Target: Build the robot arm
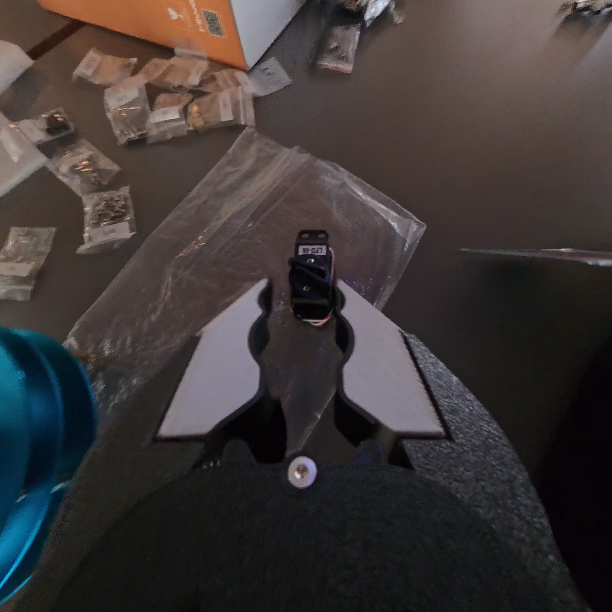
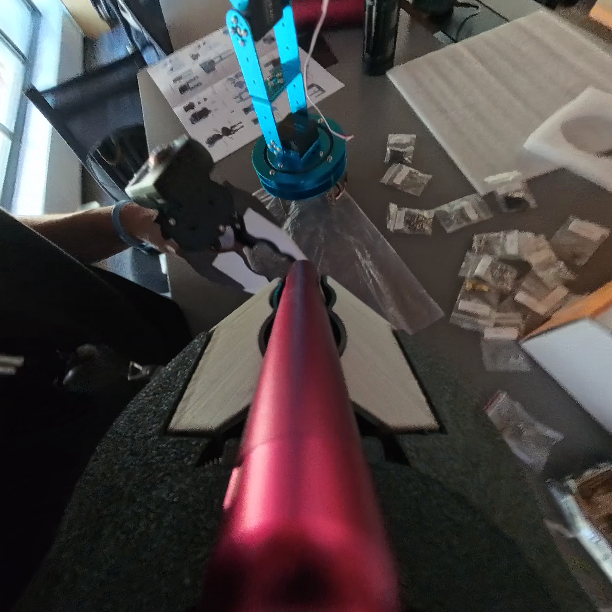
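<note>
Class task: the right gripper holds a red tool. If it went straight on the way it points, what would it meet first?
Probably the clear plastic bag lying just beyond the red tool held in the right gripper, then the blue base. Depth is unclear.

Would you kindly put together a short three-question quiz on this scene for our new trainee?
1. True or false: the right gripper is shut on a red tool handle.
2. What does the left gripper hold over the clear plastic bag?
A) a black servo motor
B) an orange box
C) a sheet of paper
3. Fill in: the blue bracket arm stands on a round ______ base.

Key
1. True; the handle runs between its fingers.
2. A, the black servo motor.
3. Blue.
</note>
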Demonstrator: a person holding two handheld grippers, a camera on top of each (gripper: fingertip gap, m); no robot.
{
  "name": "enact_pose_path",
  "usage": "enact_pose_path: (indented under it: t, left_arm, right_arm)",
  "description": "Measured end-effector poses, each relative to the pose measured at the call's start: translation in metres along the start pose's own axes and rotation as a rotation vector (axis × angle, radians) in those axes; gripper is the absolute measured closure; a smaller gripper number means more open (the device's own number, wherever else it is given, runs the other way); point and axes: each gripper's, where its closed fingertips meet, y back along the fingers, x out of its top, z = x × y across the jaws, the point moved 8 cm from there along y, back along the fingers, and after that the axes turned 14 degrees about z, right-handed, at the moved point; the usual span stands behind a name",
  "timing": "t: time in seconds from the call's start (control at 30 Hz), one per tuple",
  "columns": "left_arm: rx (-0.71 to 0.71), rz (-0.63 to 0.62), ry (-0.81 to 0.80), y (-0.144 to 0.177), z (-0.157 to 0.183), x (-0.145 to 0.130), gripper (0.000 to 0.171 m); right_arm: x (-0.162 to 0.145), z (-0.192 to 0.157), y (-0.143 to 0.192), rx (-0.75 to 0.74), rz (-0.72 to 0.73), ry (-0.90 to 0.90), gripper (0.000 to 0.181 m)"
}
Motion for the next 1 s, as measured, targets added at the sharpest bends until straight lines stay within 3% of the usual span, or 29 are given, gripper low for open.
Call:
enact_pose_path:
  t: [0.07,0.17,0.27,0.37,0.4,0.57,0.63,0.73,0.83,0.9,1.0]
  left_arm:
    - [0.034,0.011,-0.047,0.012,0.003,0.017,0.117]
    - [-0.044,0.136,-0.145,0.02,0.028,0.068,0.117]
    - [-0.099,0.143,-0.374,-0.012,0.062,0.104,0.119]
    - [-0.099,0.011,-0.574,-0.064,0.081,0.099,0.139]
    - [-0.087,0.013,-0.649,-0.075,0.084,0.099,0.157]
    - [-0.138,-0.057,-0.93,-0.122,0.085,0.093,0.159]
    - [-0.151,-0.085,-1.063,-0.14,0.078,0.09,0.159]
    - [-0.179,-0.153,-1.24,-0.163,0.074,0.085,0.16]
    - [-0.187,-0.15,-1.282,-0.174,0.073,0.091,0.16]
    - [-0.167,-0.125,-1.366,-0.176,0.07,0.097,0.16]
    - [-0.177,-0.083,-1.421,-0.171,0.073,0.099,0.159]
  right_arm:
    - [-0.021,0.008,0.018,-0.003,0.063,-0.076,0.157]
    - [-0.048,0.012,0.033,0.018,0.123,-0.157,0.158]
    - [-0.067,0.012,0.038,-0.001,0.16,-0.151,0.158]
    - [-0.075,0.013,0.053,-0.004,0.264,-0.152,0.16]
    - [-0.081,0.016,0.061,-0.017,0.262,-0.151,0.158]
    - [-0.12,0.05,0.125,-0.133,0.335,-0.176,0.145]
    - [-0.137,0.068,0.146,-0.168,0.345,-0.21,0.149]
    - [-0.153,0.084,0.149,-0.193,0.201,-0.139,0.15]
    - [-0.161,0.092,0.126,-0.203,-0.021,-0.017,0.143]
    - [-0.152,0.099,0.121,-0.259,0.002,0.052,0.144]
    - [-0.157,0.106,0.104,-0.215,-0.123,0.073,0.133]
